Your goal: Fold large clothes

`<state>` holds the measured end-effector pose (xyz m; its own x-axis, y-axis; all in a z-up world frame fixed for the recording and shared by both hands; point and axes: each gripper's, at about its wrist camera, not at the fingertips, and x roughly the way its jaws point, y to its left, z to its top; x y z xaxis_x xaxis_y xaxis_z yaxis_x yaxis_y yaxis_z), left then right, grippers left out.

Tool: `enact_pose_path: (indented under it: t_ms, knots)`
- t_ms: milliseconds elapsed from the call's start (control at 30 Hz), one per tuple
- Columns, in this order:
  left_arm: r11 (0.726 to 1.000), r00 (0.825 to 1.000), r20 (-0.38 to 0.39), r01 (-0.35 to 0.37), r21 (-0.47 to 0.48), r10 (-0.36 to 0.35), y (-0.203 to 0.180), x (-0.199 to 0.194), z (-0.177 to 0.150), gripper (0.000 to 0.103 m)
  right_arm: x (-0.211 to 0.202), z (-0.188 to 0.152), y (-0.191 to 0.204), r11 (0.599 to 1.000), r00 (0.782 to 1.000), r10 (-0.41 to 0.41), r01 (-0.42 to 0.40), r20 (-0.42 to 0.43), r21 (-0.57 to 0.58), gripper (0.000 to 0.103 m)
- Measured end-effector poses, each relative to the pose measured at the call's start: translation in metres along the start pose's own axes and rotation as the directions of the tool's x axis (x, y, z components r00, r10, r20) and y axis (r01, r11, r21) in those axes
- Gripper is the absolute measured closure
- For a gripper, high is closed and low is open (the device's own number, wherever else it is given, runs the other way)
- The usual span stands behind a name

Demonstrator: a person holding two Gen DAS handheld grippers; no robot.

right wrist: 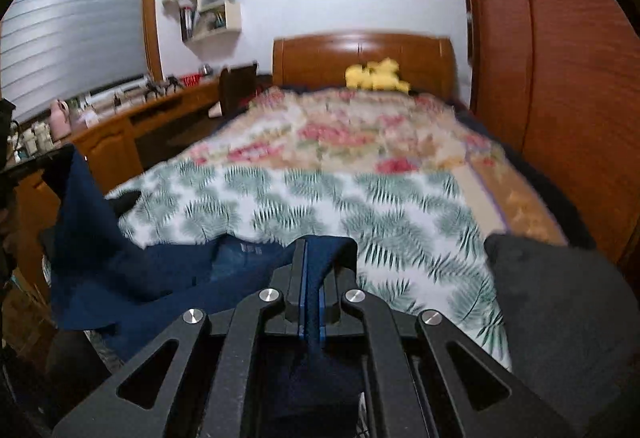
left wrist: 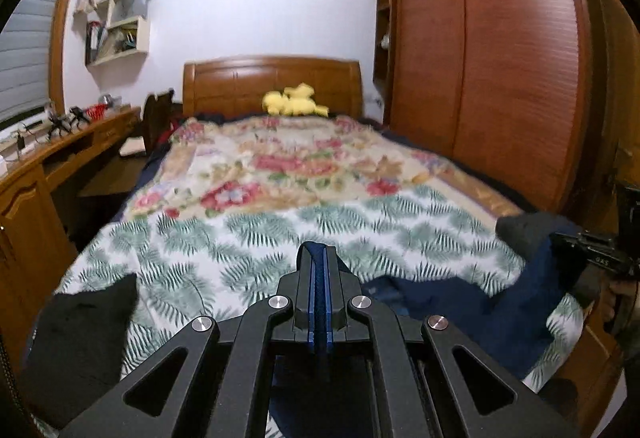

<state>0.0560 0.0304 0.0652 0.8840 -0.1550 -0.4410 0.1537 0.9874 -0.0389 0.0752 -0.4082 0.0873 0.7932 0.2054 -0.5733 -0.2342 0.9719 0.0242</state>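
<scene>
A large navy blue garment [left wrist: 460, 302] with dark grey cuffs [left wrist: 84, 338] hangs stretched between my two grippers over the near end of the bed. My left gripper [left wrist: 318, 252] is shut on one edge of the fabric, which shows as a thin blue strip between the pads. In the left wrist view the right gripper [left wrist: 588, 254] holds the cloth at the far right. My right gripper [right wrist: 310, 246] is shut on another edge of the same garment [right wrist: 120, 258], which runs off to the left. A grey cuff [right wrist: 560, 302] hangs at the right.
The bed carries a palm-leaf sheet [left wrist: 280, 238] in front and a floral blanket [left wrist: 280, 162] behind it. A yellow plush toy [left wrist: 294, 102] lies by the wooden headboard. A wooden wardrobe [left wrist: 500, 58] stands on the right; a desk [left wrist: 60, 154] and a chair [left wrist: 156, 118] on the left.
</scene>
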Motion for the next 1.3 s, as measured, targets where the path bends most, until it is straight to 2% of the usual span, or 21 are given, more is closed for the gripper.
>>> enact_pose_path:
  t_ms: [133,200,267,300,367,400,433,467,500,600,1000,1133,1200,1300]
  knots:
    - [0.999,0.998,-0.046,-0.048,0.021,0.049,0.002,0.016,-0.006,0.100,0.023,-0.017,-0.008,0.999,0.997,-0.032,0.032,-0.075,-0.006,0.099]
    - [0.999,0.997,-0.061,-0.043,0.016,0.044,0.005,0.018,-0.009,0.100,0.029,-0.022,-0.011,1.000,0.995,-0.021,0.021,-0.094,0.001,0.099]
    - [0.999,0.996,-0.074,-0.043,0.013,0.044,-0.011,0.017,0.009,0.097,0.032,-0.025,-0.010,1.000,0.995,-0.017,0.017,-0.101,0.000,0.099]
    - [0.999,0.995,-0.084,-0.046,0.016,0.047,-0.010,0.017,0.008,0.096,0.033,-0.028,-0.008,1.000,0.995,-0.021,0.021,-0.102,-0.004,0.099]
    - [0.998,0.993,-0.103,-0.051,0.030,0.054,-0.019,0.022,0.020,0.084,0.035,-0.029,-0.005,0.999,0.994,-0.032,0.031,-0.106,-0.014,0.095]
    - [0.998,0.993,-0.108,-0.048,0.036,0.052,-0.020,0.020,0.018,0.079,0.035,-0.029,-0.004,0.999,0.993,-0.037,0.036,-0.110,-0.017,0.085]
    - [0.998,0.993,-0.107,-0.048,0.042,0.052,-0.022,0.016,0.017,0.065,0.035,-0.030,-0.002,0.999,0.993,-0.039,0.037,-0.111,-0.020,0.079]
    - [0.998,0.993,-0.100,-0.053,0.047,0.057,-0.022,0.011,0.017,0.054,0.035,-0.031,0.000,0.999,0.993,-0.042,0.040,-0.108,-0.024,0.070]
    - [0.997,0.994,-0.086,-0.060,0.052,0.064,-0.024,0.006,0.015,0.051,0.038,-0.030,0.003,0.999,0.993,-0.047,0.044,-0.104,-0.029,0.062]
    - [0.997,0.996,-0.070,-0.054,0.049,0.057,-0.025,0.000,0.004,0.040,0.038,-0.031,0.012,0.996,0.991,-0.082,0.077,-0.102,-0.053,0.062]
    - [0.999,0.999,-0.028,0.030,-0.016,-0.031,-0.027,0.017,-0.024,0.037,0.046,-0.054,0.070,0.990,0.988,-0.048,0.027,-0.148,-0.141,0.061]
    - [0.999,0.999,-0.023,0.045,-0.015,-0.045,-0.027,0.022,-0.028,0.037,0.049,-0.059,0.080,0.985,0.985,-0.079,0.053,-0.155,-0.166,0.061]
    - [0.998,0.998,-0.021,0.057,-0.014,-0.057,-0.027,0.022,-0.032,0.037,0.046,-0.060,0.080,0.983,0.984,-0.099,0.073,-0.148,-0.169,0.050]
    - [0.998,0.998,-0.015,0.062,-0.003,-0.062,-0.026,0.018,-0.035,0.037,0.038,-0.061,0.076,0.980,0.981,-0.138,0.116,-0.135,-0.160,0.049]
